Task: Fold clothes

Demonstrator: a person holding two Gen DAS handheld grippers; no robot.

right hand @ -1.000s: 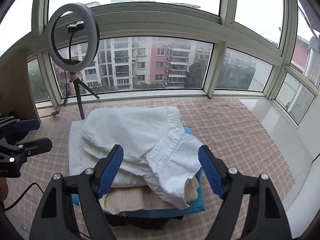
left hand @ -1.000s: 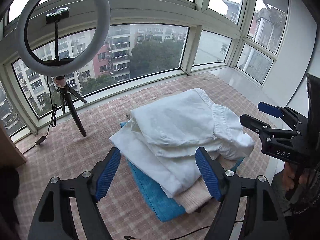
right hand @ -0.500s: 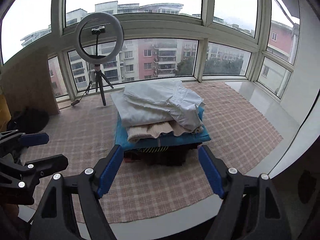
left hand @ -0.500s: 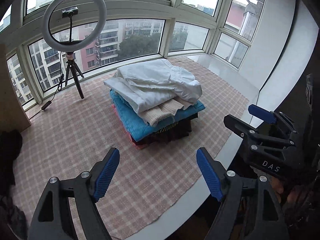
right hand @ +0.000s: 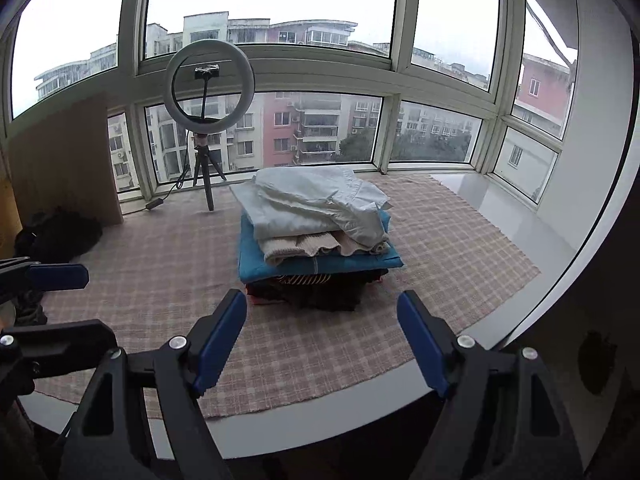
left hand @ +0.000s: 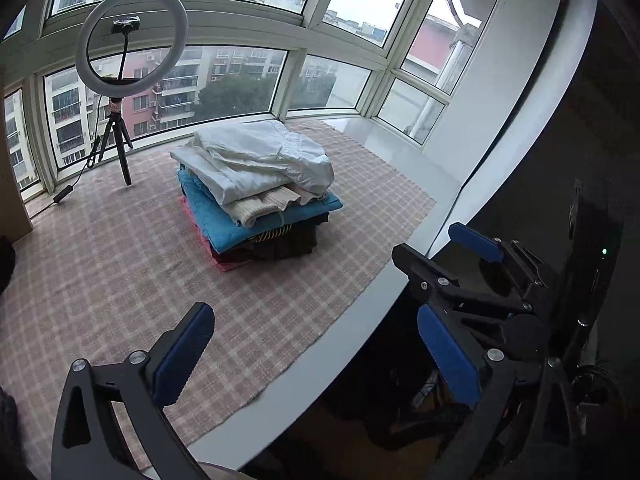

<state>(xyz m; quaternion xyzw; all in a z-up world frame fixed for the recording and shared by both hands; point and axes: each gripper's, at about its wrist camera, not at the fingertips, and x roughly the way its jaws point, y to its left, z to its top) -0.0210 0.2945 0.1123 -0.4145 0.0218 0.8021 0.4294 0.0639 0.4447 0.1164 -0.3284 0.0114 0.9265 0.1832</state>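
A bay of tall windows (right hand: pixel 280 128) is being shown behind a white tabletop (right hand: pixel 516 216) covered by a checked cloth (left hand: pixel 120 264). A stack of folded clothes (right hand: pixel 316 236) is being kept mid-cloth, nearer the far edge, a ring light (left hand: pixel 132 40) beside it. Only the right view is revealing a brown panel (right hand: pixel 64 160) at the left edge. The left hand-held gripper (left hand: pixel 316 356) has just been opened wider, nothing between its jaws; the right hand-held gripper (right hand: pixel 322 344) is being held open, empty.
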